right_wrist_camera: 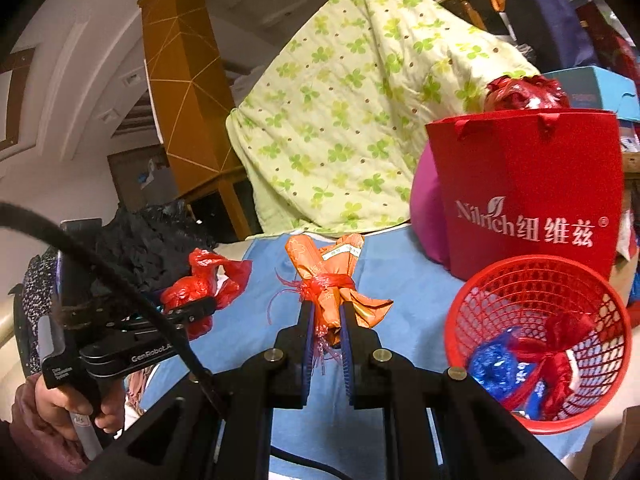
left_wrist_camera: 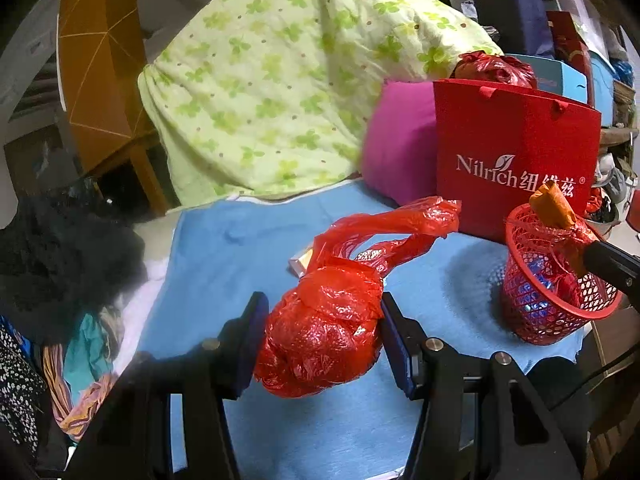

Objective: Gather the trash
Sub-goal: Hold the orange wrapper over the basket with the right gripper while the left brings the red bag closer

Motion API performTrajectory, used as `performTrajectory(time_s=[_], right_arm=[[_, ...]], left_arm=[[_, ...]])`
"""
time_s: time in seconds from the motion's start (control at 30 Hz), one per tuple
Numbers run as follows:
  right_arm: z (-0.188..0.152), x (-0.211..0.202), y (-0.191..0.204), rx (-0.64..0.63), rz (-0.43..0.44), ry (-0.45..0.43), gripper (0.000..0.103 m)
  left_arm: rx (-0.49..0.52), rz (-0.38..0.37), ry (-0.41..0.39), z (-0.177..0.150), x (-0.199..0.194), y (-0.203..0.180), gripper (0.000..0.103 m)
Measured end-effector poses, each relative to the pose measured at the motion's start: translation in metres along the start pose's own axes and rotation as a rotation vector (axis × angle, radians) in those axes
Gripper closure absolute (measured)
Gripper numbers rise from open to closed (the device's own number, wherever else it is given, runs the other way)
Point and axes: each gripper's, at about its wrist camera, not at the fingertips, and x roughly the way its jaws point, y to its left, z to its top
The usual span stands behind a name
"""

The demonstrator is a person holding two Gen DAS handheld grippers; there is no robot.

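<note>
**Entry: two pieces of trash in hand, one basket to the right**

Item 1. Right gripper (right_wrist_camera: pixel 325 322): jaws drawn close, clamped on an orange wrapper bundle (right_wrist_camera: pixel 334 280) tied at its waist with red plastic strip. The bundle's long axis runs forward, away from the camera, roughly in line with the fingers; its splayed ends sit above the tie.

Item 2. Left gripper (left_wrist_camera: pixel 323 340): jaws set wide apart, both pads pressed against a crumpled red plastic bag (left_wrist_camera: pixel 320 340) that fills the gap between them. A twisted tail of the bag trails up and to the right, toward the red paper gift bag (left_wrist_camera: pixel 516 160).

Item 3. Red mesh basket (right_wrist_camera: pixel 538 344): stands on the blue bedsheet (left_wrist_camera: pixel 240 248), just in front of the gift bag, already holding blue and red scraps. It lies to the right of both grippers.

Governing relation: in the right wrist view the basket's open mouth is low and right of the orange bundle, near at hand. In the left wrist view the bundle appears over the basket's rim, though whether it is truly above the opening or merely in front of it cannot be settled from that angle. The right hand is plainly the nearer one; the left, with its bag, sits well across the sheet.

Judgement: the right hand's drop likely comes first, needing a short shift right and downward.
</note>
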Motion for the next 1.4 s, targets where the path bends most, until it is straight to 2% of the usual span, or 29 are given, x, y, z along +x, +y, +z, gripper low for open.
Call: performTrajectory(time_s=[1.4], right_arm=[[-0.008, -0.066, -0.085, 0.178, -0.099, -0.093, 0.09]], left_arm=[[0.174, -0.075, -0.02, 0.023, -0.013, -0.096, 0.046]])
